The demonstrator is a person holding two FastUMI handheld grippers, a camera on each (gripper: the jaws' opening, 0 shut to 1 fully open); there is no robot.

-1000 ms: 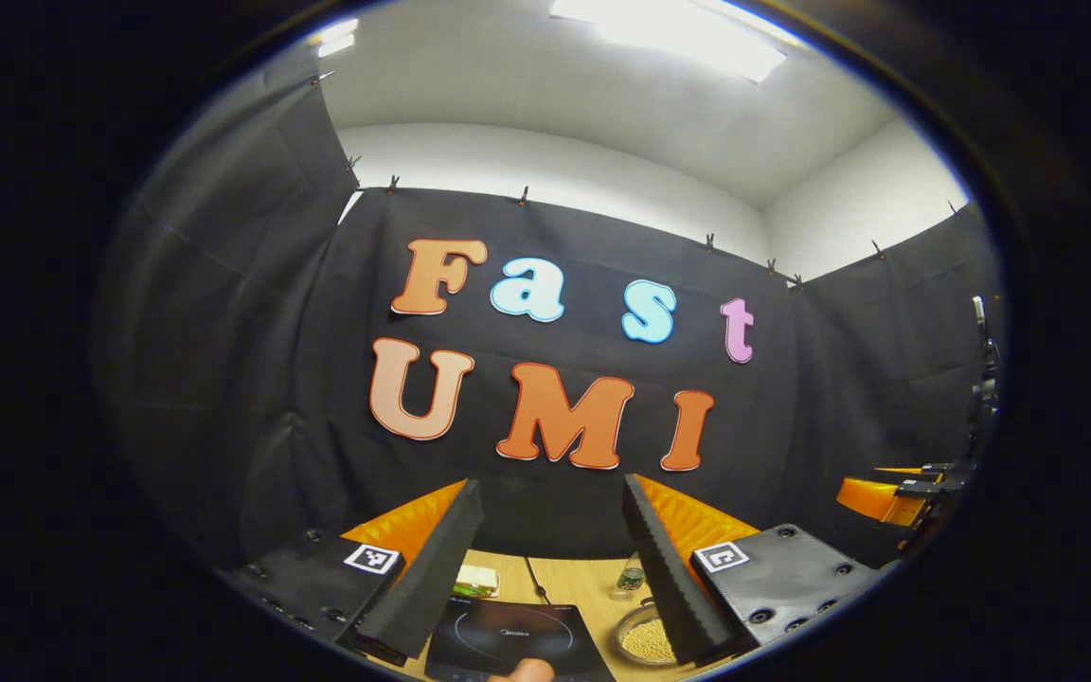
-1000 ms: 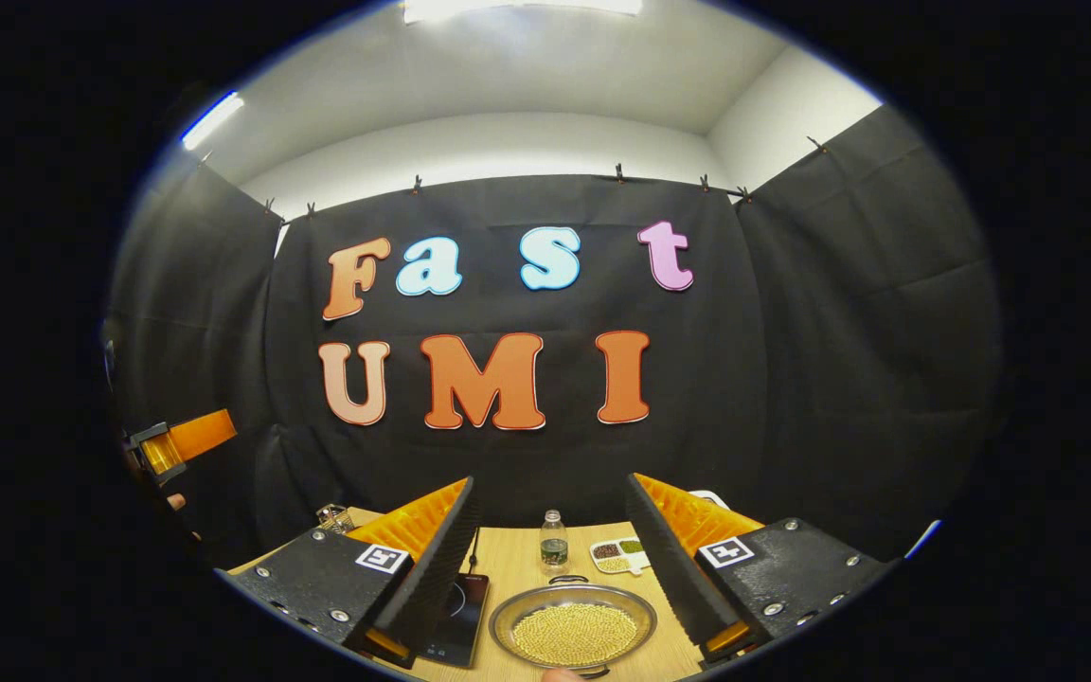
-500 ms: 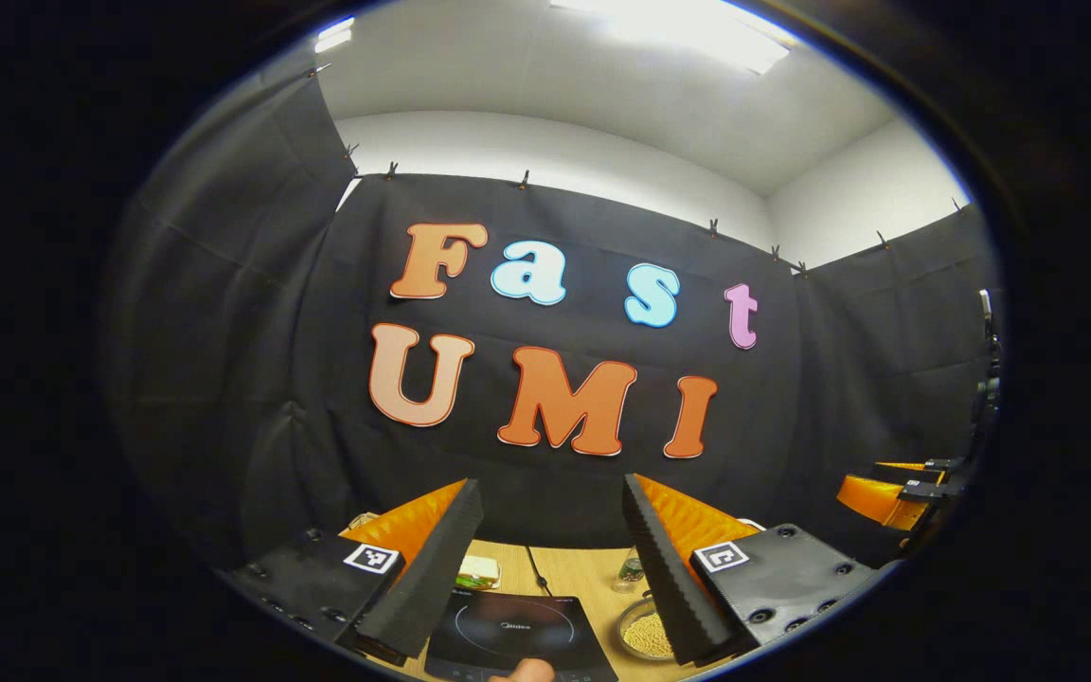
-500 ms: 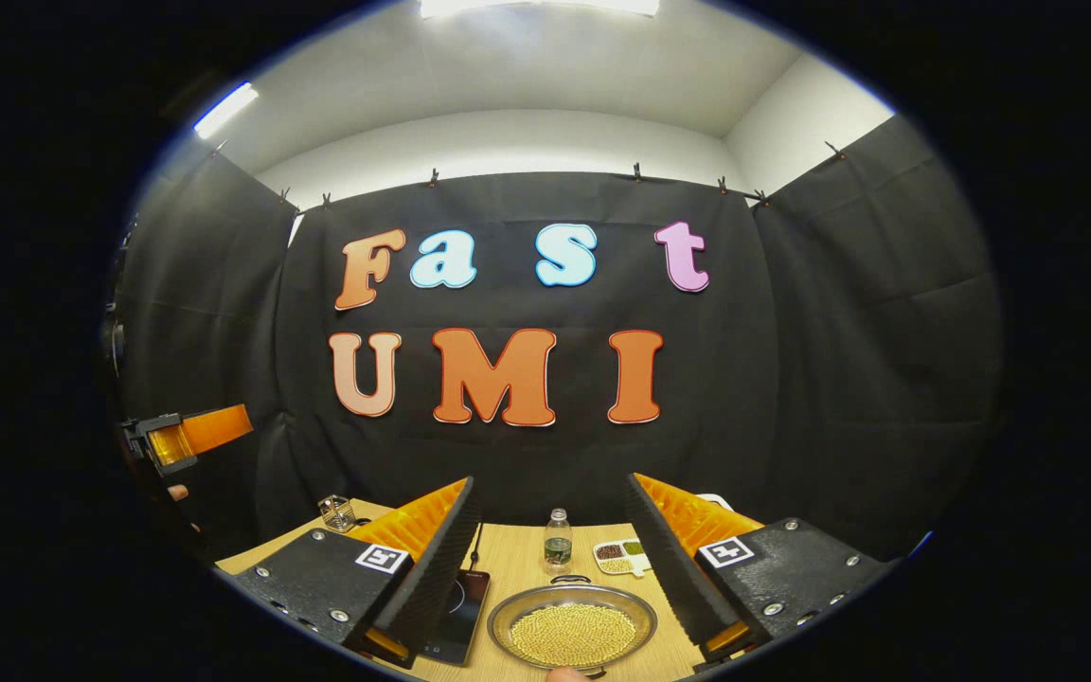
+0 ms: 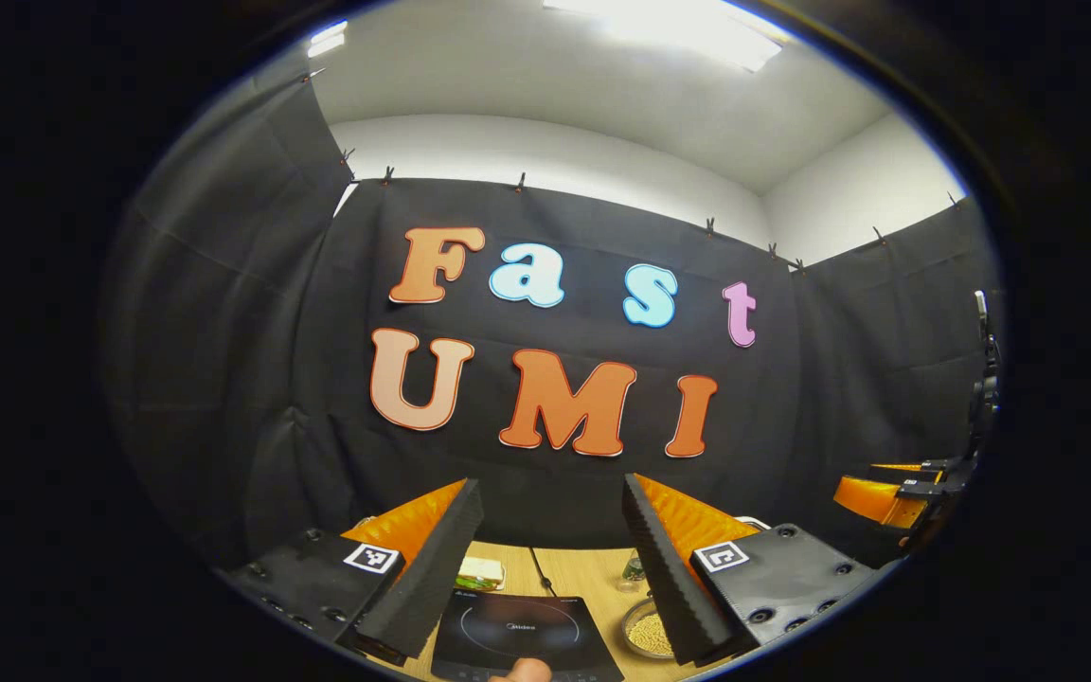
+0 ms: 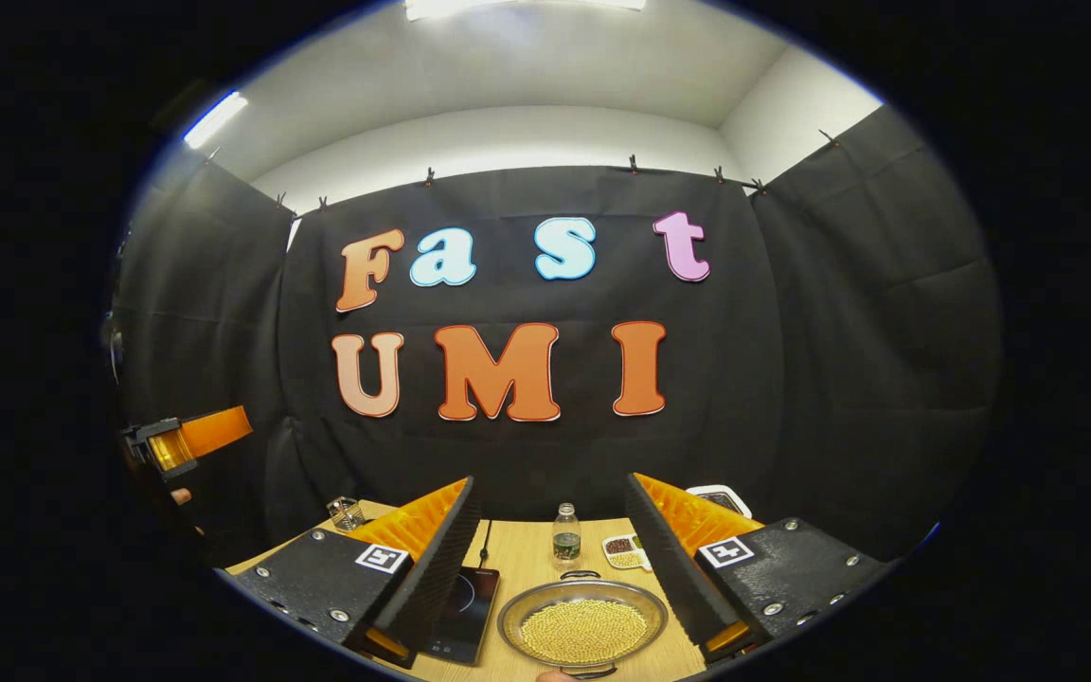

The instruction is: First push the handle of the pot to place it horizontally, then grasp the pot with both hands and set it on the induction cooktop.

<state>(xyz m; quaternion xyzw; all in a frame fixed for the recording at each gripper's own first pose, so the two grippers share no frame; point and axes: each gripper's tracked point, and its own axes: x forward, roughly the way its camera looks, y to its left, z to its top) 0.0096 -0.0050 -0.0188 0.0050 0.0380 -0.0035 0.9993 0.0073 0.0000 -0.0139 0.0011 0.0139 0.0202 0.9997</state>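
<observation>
Both sets of tongs are held up above the wooden surface (image 6: 527, 559), each spread wide with nothing between the fingers. In the left gripper view the left tongs (image 5: 553, 559) frame the black induction cooktop (image 5: 525, 635), which lies flat near the front edge of the surface, its cord running off toward the back edge. The pot (image 5: 645, 630) — a shallow metal pan filled with small yellow beans — sits just beside the cooktop, partly hidden behind one finger.

In the right gripper view the right tongs (image 6: 553, 559) look down on the same pot (image 6: 583, 625), which is apart from the cooktop (image 6: 465, 611) and rests on bare wood. Its small loop handle (image 6: 580, 574) shows at the far rim (whether upright or flat, I cannot tell). Behind it toward the back edge stand a small bottle (image 6: 564, 538) and a divided dish (image 6: 626, 551) of beans — well clear of the pot.
</observation>
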